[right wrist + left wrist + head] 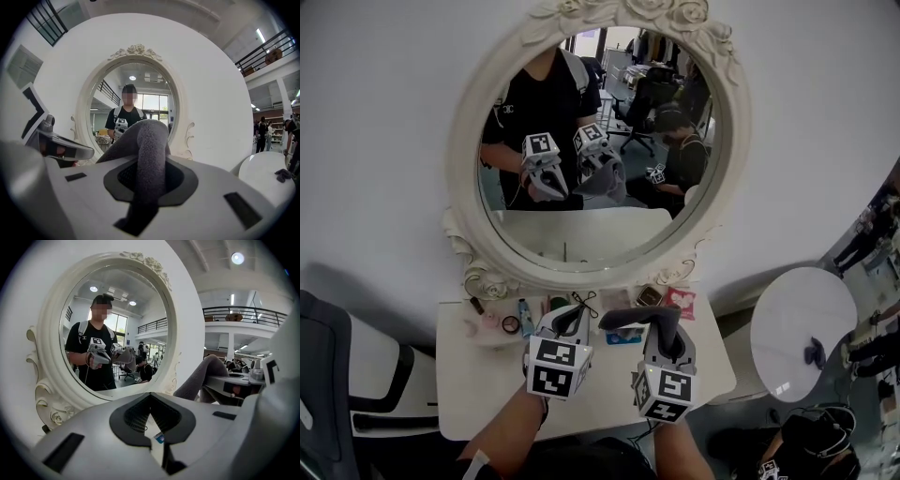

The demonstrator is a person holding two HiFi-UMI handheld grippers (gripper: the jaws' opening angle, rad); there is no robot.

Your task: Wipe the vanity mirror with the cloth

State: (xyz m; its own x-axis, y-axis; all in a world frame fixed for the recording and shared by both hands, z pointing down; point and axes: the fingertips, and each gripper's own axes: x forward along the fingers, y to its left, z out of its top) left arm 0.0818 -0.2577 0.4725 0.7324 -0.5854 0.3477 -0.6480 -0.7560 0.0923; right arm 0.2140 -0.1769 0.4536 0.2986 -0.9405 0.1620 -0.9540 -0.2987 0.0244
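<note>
The oval vanity mirror [591, 159] in its white carved frame [461, 122] stands against the wall, above a white vanity table [478, 375]. Both grippers hover over the table, below the glass and apart from it. My right gripper [661, 323] is shut on a grey cloth [636, 319], which arches up out of the jaws [146, 140] and shows beside the left gripper too [201, 376]. My left gripper [573, 321] is shut with nothing in it [150, 398]. The mirror [117, 315] [140, 93] reflects the person and both grippers.
Small toiletries lie along the mirror's base: a tube [525, 317], a round tin [510, 324], a pink packet [681, 302]. A round white side table [797, 333] stands at the right, a grey chair [328, 356] at the left. A person [806, 455] sits at lower right.
</note>
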